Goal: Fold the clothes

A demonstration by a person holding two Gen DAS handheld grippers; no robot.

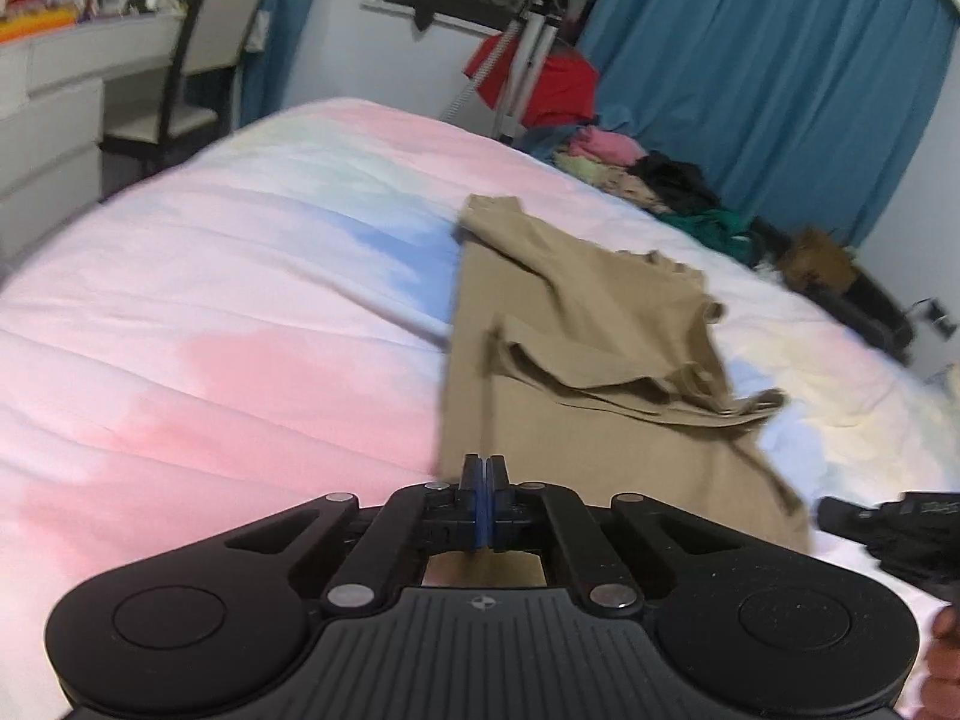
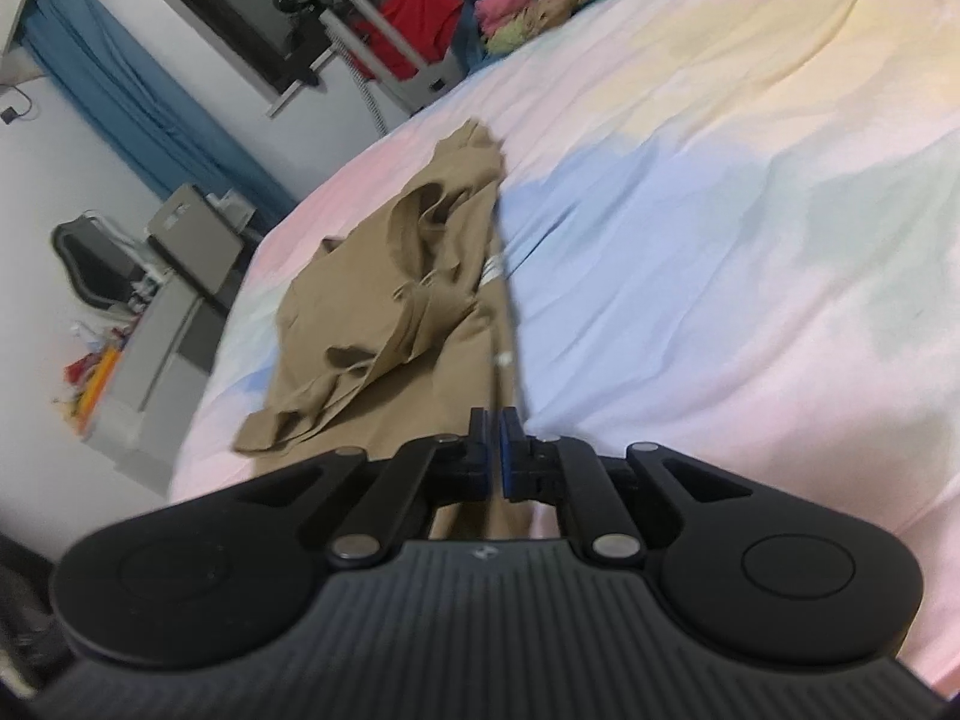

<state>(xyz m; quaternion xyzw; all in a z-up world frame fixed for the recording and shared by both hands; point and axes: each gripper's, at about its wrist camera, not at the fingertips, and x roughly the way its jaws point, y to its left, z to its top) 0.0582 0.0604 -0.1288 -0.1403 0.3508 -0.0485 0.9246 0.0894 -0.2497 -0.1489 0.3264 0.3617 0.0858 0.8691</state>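
A tan garment (image 1: 576, 324) lies stretched along the pastel bedspread (image 1: 210, 300), its far part bunched and partly folded over. My left gripper (image 1: 483, 462) is shut on the near edge of the tan garment, the cloth pulled taut from its blue pads. In the right wrist view the same tan garment (image 2: 390, 312) runs away from me. My right gripper (image 2: 495, 417) is shut on its near edge, also taut. The right gripper's body (image 1: 900, 528) shows at the lower right of the left wrist view.
A pile of mixed clothes (image 1: 648, 174) sits at the far edge of the bed, by blue curtains (image 1: 750, 60). A red garment (image 1: 552, 87) hangs on a stand. A white desk (image 1: 54, 78) and chair (image 1: 198, 60) stand far left.
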